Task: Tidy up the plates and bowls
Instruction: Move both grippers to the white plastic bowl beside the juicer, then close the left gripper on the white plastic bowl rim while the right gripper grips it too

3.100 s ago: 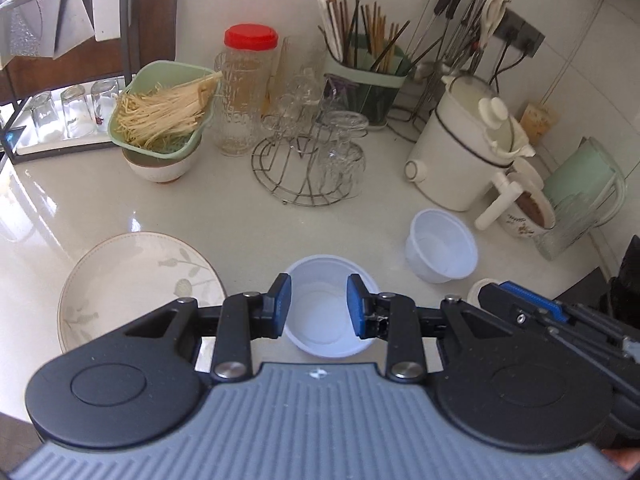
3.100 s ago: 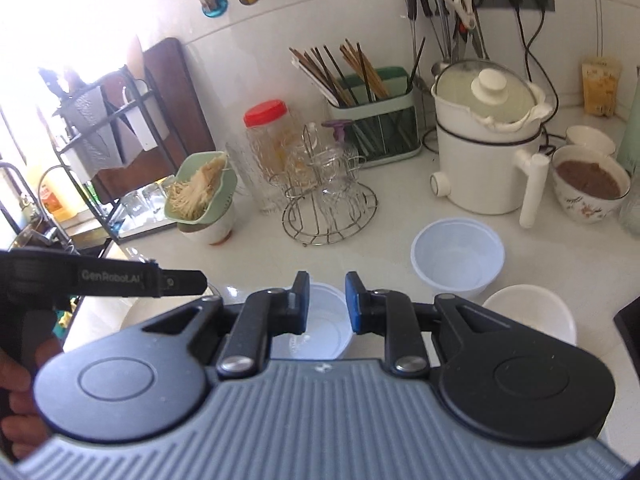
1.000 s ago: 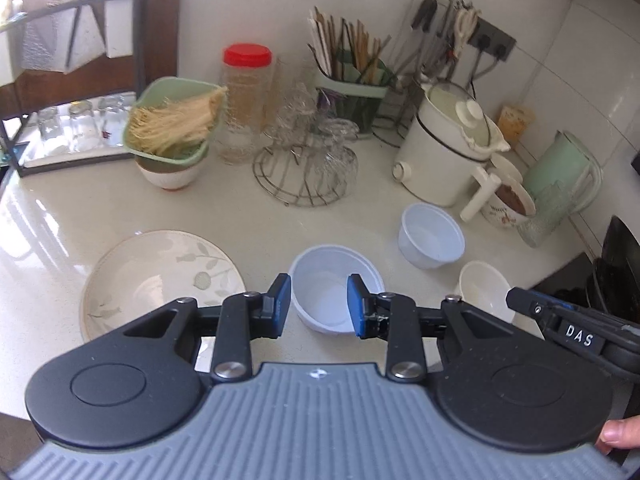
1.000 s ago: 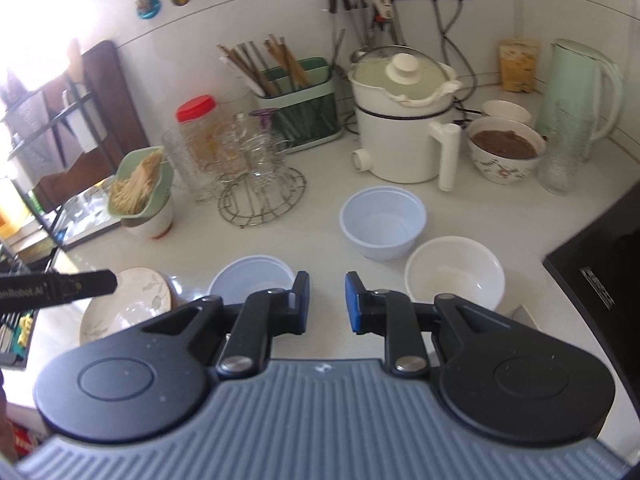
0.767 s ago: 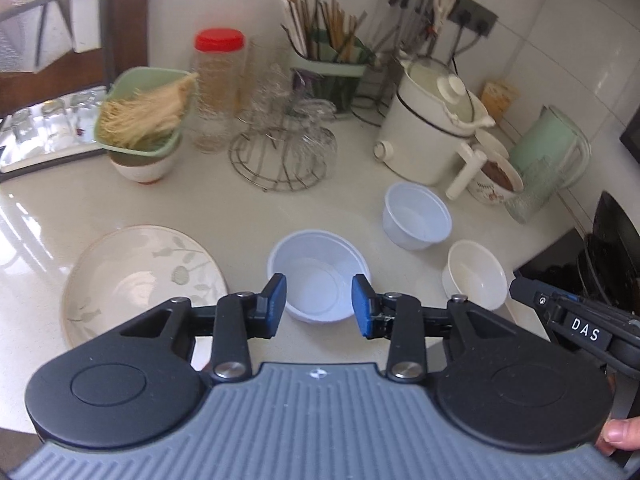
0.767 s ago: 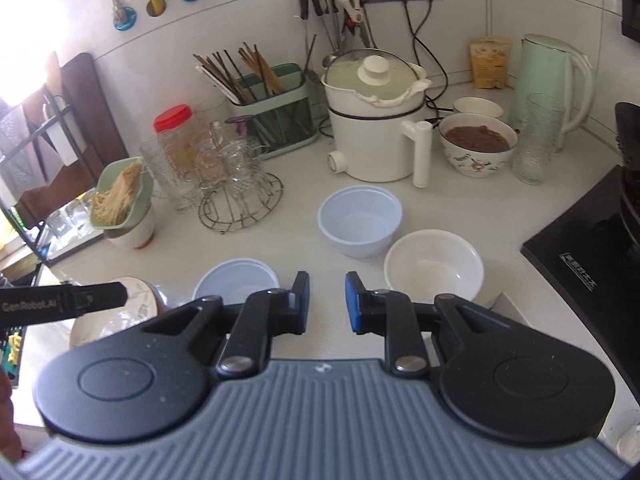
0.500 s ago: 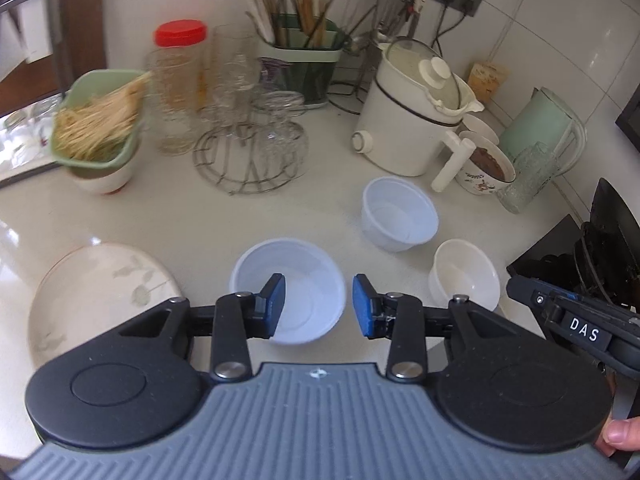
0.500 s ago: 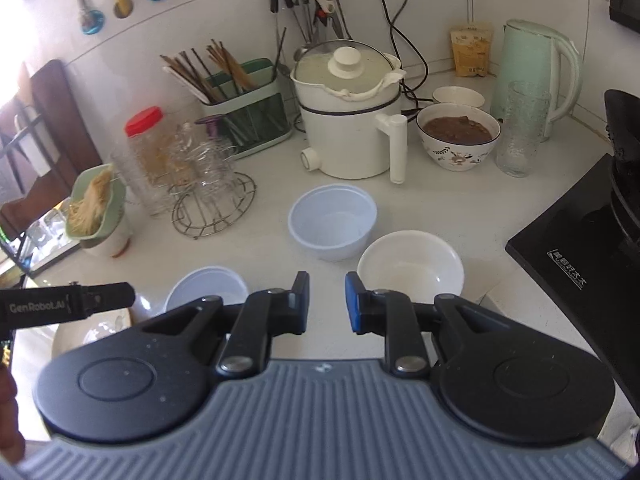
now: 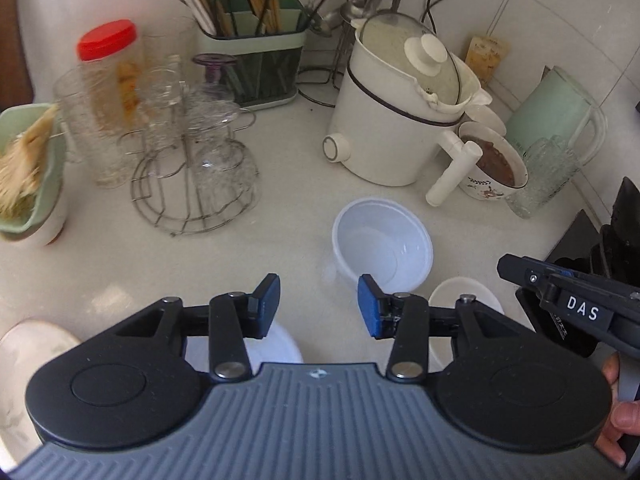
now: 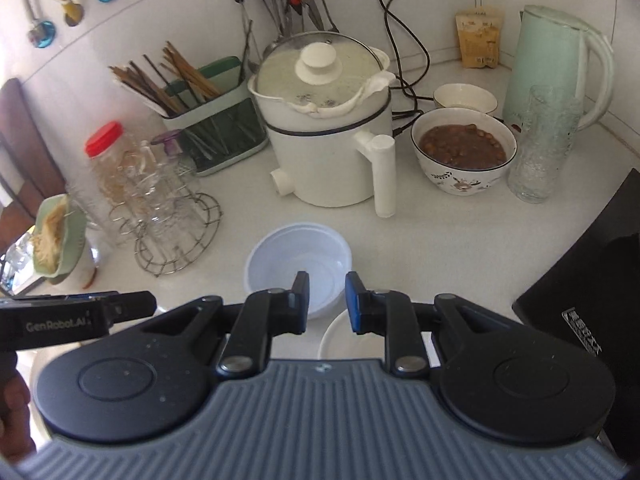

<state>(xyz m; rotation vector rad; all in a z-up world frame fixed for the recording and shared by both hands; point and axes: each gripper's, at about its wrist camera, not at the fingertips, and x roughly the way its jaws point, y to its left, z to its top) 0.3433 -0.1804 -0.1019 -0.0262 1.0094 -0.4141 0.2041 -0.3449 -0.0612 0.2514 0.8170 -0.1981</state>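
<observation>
Left hand-held gripper: jaws spread, nothing between the pads; they've just been opening wider. Bare table shows in the gap.
Right hand-held gripper: jaws apart w/ a narrow gap, not pinching anything. Opened a touch in the last moment, still empty.
Clear plastic bowl: upright on the table, just ahead & right of the left pads, not touched. Seen in the right wrist view too, straight behind that gripper's tips.
White bowl: near edge of table, just beside the plastic bowl, partly hidden by the left gripper's right finger arm. In the right view it sits under the tips.
2nd plastic bowl: mostly hidden under the left finger; only a rim shows.
Plate: leaf-pattern, far left, well apart from the bowls.
Stage (my guess): approach only, nothing stacked yet; probably a bowl gets picked to nest in another.
Risk 1: both grippers near the same 2 bowls, so they could knock each other or shove a bowl.
Risk 2: thin plastic rim may flex or slip if pinched shallow, and the bowl could tip or skid.
Risk 3: white bowl is close to the table edge & black stove top; a nudge might push it off.
Risk 4: cooker handle and full food bowl stand behind; overshoot could bump them, spill.
</observation>
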